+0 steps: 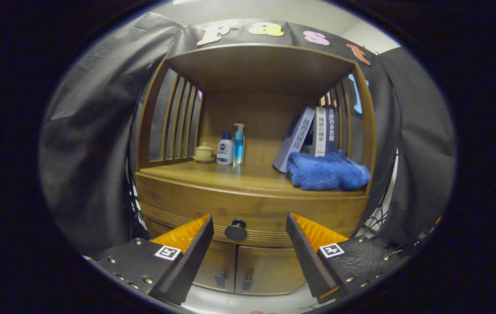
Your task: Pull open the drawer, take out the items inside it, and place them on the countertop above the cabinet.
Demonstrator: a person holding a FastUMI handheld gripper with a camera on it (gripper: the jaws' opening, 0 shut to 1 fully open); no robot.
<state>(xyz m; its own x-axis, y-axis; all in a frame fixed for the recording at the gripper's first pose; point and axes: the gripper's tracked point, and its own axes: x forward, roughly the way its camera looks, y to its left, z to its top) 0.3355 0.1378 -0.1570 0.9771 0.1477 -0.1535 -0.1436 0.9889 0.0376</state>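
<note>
Wooden cabinet [252, 205] straight ahead, open shelf above drawer. Desk [234, 176] on cabinet carries blue towel [328, 172], leaning books [313, 133], two bottles [231, 146], small lidded cup [204, 151]. Drawer [186, 209] shut, contents hidden. Two lower doors [248, 268] beneath. Gripper [248, 229] jaws spread wide, holding nothing; dark round knob [236, 230] between them, probably a little beyond tips, depth hard to judge. Step in hand: grasp knob. Advance level, centre knob, close on its neck, pull straight back, no twisting.
</note>
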